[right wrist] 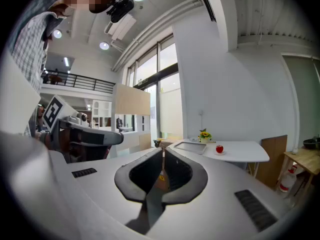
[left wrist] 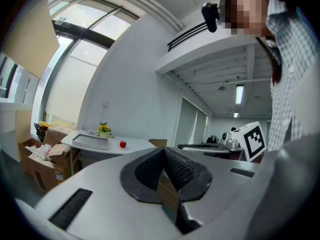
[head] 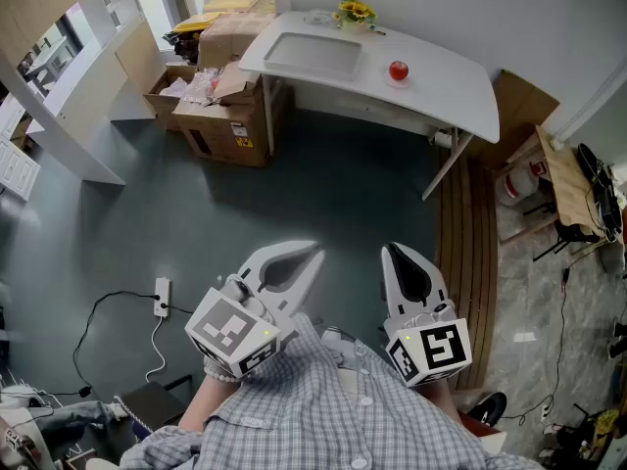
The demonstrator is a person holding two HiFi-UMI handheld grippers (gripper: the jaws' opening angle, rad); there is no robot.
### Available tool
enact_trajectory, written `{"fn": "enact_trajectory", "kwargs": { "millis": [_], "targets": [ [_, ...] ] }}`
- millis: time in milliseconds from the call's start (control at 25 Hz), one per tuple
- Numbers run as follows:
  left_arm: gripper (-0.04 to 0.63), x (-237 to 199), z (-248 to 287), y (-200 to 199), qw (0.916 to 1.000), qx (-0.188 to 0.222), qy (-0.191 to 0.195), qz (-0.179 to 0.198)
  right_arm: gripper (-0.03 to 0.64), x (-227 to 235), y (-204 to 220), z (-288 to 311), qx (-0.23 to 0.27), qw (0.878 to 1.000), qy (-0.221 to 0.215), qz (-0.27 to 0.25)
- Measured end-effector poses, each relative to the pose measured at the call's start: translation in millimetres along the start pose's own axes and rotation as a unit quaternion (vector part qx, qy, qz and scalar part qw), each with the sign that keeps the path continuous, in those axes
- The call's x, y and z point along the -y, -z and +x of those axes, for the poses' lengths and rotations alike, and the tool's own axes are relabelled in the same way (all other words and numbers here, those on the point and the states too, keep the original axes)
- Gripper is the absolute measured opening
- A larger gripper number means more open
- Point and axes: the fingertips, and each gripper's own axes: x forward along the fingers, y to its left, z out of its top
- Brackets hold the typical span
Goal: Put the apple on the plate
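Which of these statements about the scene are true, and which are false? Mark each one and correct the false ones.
1. The apple is up on the white table. True.
2. The left gripper holds the apple. False: its jaws are together on nothing, and the apple is far off on the table.
3. Cardboard boxes stand on the floor beside the table. True.
4. The flowers on the table are blue. False: they are yellow.
5. The right gripper has its jaws wide apart. False: they are together, with nothing between them.
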Motion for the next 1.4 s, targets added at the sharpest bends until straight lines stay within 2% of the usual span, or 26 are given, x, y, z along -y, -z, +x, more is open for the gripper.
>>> {"fn": "enact_trajectory", "kwargs": {
  "millis": [160,400,600,1080,1400],
  "targets": [
    [0.009,2.4,-0.6,-0.2,0.9997,0.005,-0.016,0.019,0.028,1.3,2.6,-0.1,0.003,1.0,-0.01,-0.002],
    [0.009,6.4,-5.5,-2.2,0.9988,0.009,-0.045,0.02,0.028,-1.6,-0.5,1.9,0.008,0.999,-0.044,0.003],
    [0.009,16.4,-0.5,-1.2,0.9981,0.009,-0.057,0.022,0.028,8.7,1.4,-5.7,0.014,0.998,-0.052,0.017],
    [0.009,52.4,43.1,-2.3,0.999,0.013,-0.04,0.019,0.029,71.6,11.7,-35.4,0.006,0.999,-0.019,0.041],
    [0.009,59.5,56.9,-4.4,0.9994,0.01,-0.025,0.024,0.029,70.6,13.4,-43.3,0.008,1.0,-0.026,0.007]
  ]
}}
